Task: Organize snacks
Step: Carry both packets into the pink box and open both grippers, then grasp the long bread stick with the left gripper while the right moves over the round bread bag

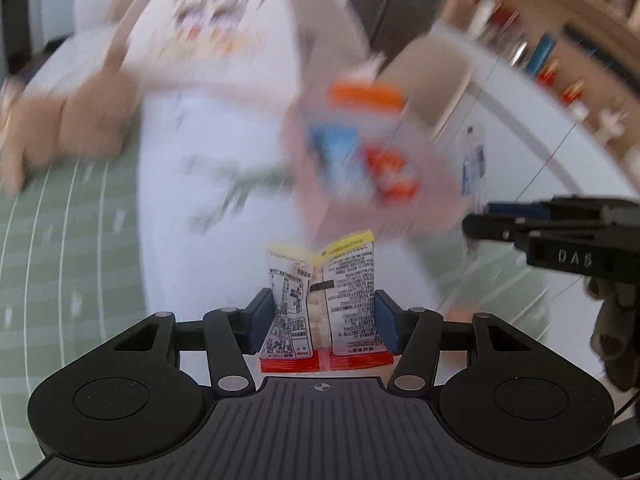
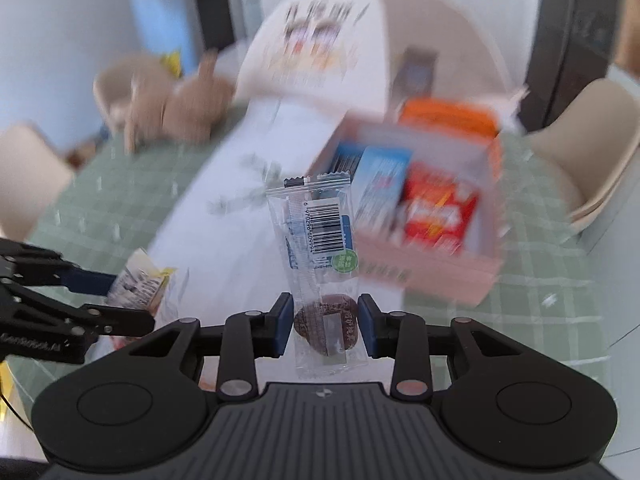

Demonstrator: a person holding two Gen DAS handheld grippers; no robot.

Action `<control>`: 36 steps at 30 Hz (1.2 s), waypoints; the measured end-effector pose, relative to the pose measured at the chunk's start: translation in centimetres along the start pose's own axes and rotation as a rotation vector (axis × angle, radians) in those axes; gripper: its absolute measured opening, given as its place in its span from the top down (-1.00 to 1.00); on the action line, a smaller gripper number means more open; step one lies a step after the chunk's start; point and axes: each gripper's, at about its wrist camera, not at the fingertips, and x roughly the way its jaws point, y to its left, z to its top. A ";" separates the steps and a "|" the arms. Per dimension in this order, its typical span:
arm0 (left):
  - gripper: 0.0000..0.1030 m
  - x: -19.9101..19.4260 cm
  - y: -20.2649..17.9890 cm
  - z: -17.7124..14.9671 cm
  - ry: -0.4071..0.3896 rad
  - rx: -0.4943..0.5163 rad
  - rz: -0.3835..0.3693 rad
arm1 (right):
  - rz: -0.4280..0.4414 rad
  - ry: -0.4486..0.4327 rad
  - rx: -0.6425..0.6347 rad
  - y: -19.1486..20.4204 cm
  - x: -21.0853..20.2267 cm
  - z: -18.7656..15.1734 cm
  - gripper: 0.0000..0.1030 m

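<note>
Behind right tongs point(image 2: 324, 324), barcoded snack point(image 2: 320, 240).

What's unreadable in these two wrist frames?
- Pink box contents: both views, motion blur; brands unreadable.
- White bag print: both views, blurred.
- Shelf items: left view, blurred, cut by the edge.
- Left packet front: only its printed back shows.
- Right packet lower end: hidden behind the gripper body.

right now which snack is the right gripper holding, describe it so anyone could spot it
On the green checked tablecloth, just in front of the pink box of snacks, the right gripper is shut on a clear wrapper. It shows a round dark brown snack, a barcode and a green sticker, whereas the left gripper's packet is yellow-edged with dense black print.
</note>
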 end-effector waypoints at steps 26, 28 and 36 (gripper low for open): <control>-0.13 13.8 -1.6 8.5 0.111 0.038 -0.133 | -0.143 0.117 0.183 -9.3 0.9 -5.3 -0.30; -0.13 11.8 -1.2 5.8 0.165 0.105 -0.141 | -0.081 0.148 0.177 -8.3 0.9 -6.4 -0.32; -0.13 7.5 -0.9 -4.0 0.373 0.271 -0.174 | -0.043 0.273 0.033 -2.5 3.2 -9.5 -0.32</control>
